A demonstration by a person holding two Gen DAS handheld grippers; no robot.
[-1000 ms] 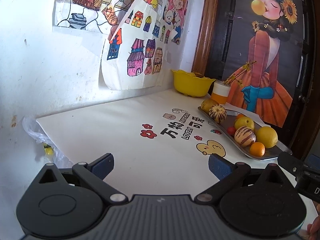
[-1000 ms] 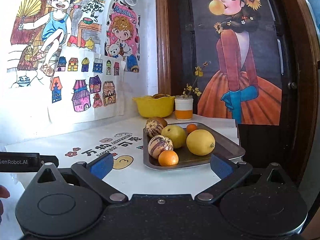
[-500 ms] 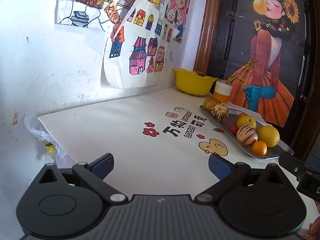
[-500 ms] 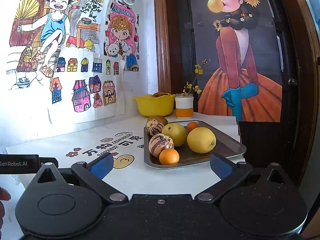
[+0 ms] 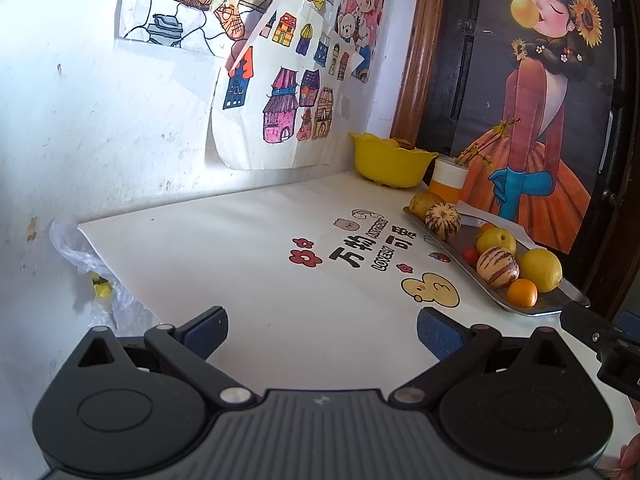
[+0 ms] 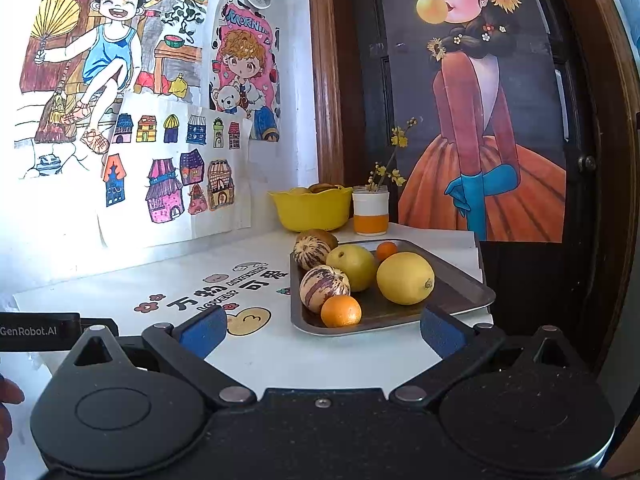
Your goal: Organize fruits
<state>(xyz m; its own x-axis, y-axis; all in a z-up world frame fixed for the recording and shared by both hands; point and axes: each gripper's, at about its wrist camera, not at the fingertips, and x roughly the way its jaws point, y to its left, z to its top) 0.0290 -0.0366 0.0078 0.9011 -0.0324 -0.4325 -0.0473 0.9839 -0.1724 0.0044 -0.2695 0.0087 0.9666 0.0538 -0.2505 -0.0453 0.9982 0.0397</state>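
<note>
Your right gripper (image 6: 320, 330) and left gripper (image 5: 320, 328) both hung spread wide, holding nothing. The fruits sat on the metal tray (image 6: 460, 280) at the table's (image 5: 240, 248) far right. The near orange (image 6: 341, 311) looked firm, light and round; you'd best pinch it across its middle.

A white wall (image 6: 60, 216) hung with children's drawings (image 6: 176, 176) meets a dark wooden door (image 6: 340, 100) bearing a poster (image 6: 480, 120), behind the sunlit white worktop (image 5: 240, 248).
</note>
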